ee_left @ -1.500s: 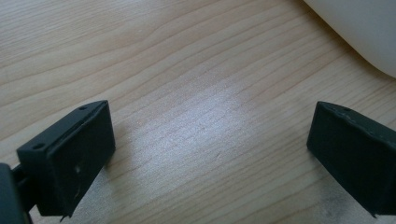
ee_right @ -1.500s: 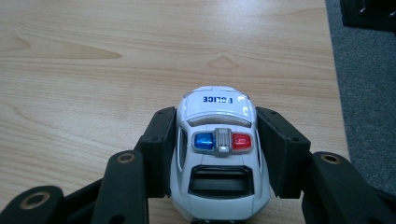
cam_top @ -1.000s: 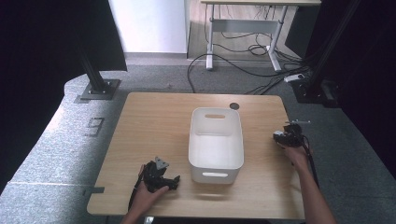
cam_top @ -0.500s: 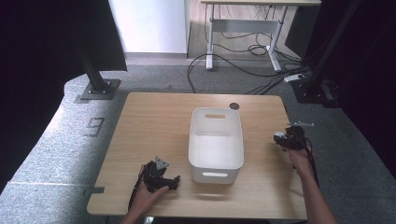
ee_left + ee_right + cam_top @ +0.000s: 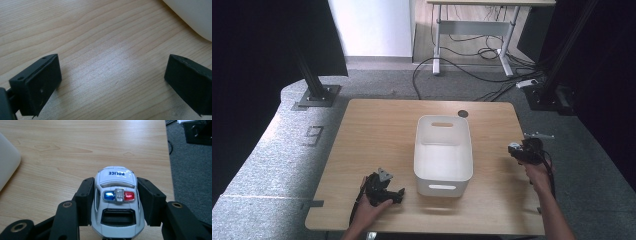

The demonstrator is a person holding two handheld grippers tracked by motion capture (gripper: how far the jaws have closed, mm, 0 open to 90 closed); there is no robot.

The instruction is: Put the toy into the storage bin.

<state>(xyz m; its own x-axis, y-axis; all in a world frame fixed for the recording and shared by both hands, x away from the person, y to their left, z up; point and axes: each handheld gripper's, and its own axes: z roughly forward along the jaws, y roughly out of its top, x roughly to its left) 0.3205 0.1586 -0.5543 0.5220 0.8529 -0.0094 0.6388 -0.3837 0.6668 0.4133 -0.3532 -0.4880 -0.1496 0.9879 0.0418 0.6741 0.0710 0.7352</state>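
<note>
A white toy police car [image 5: 116, 202] with a blue and red light bar sits between the jaws of my right gripper [image 5: 116, 200], which is shut on its sides above the wooden table [image 5: 75, 152]. In the high view that right gripper [image 5: 524, 151] is held at the table's right edge, to the right of a white plastic bin [image 5: 443, 150]. My left gripper [image 5: 384, 191] rests low near the front left of the bin. Its jaws stand wide apart over bare wood, so the left gripper [image 5: 112, 80] is open, and a corner of the bin [image 5: 192, 17] shows at upper right.
A small dark round disc [image 5: 463, 114] lies on the table behind the bin. Grey carpet [image 5: 192, 170] begins just past the table's right edge. Black stand posts [image 5: 314, 80], a desk frame [image 5: 472, 35] and cables [image 5: 472, 75] lie on the floor beyond.
</note>
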